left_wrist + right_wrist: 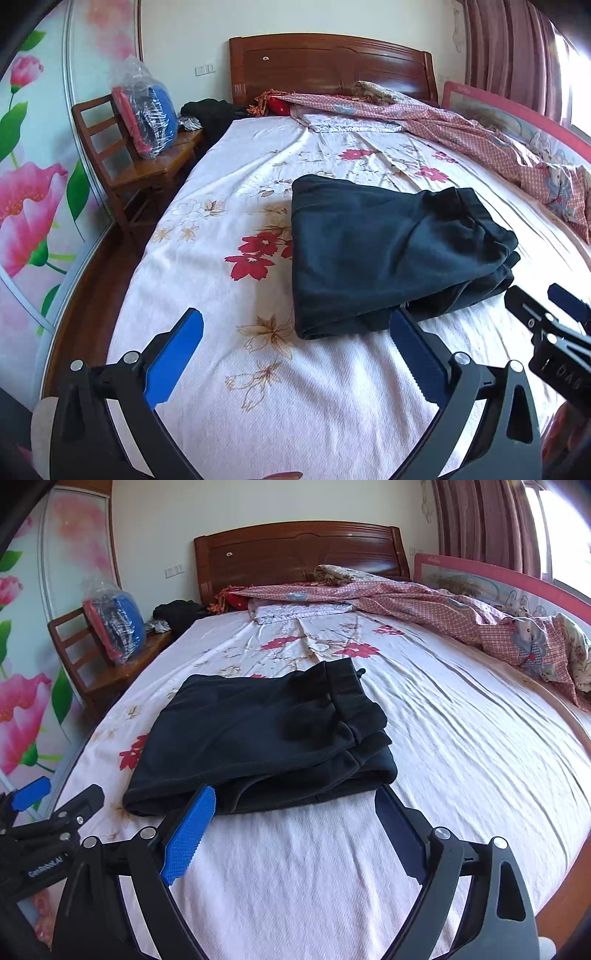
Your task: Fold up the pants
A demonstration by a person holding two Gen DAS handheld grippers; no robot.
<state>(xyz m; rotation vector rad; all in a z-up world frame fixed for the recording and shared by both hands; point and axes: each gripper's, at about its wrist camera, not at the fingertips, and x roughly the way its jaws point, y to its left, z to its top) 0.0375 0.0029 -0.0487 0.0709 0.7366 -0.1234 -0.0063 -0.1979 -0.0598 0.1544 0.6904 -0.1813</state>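
Observation:
Dark navy pants (384,251) lie folded in a compact stack on the flowered bed sheet (229,369), waistband at the right end. They also show in the right wrist view (255,734). My left gripper (295,321) is open and empty, hovering just in front of the stack's near edge. My right gripper (295,797) is open and empty, its fingertips close to the stack's near edge. The right gripper also shows at the right edge of the left wrist view (546,306). The left gripper shows at the left edge of the right wrist view (59,794).
A crumpled pink checked quilt (461,605) lies along the far right of the bed by a pink bed rail (517,587). A wooden headboard (295,554) stands behind. A wooden chair (122,158) with a plastic-wrapped bundle (147,114) stands left of the bed.

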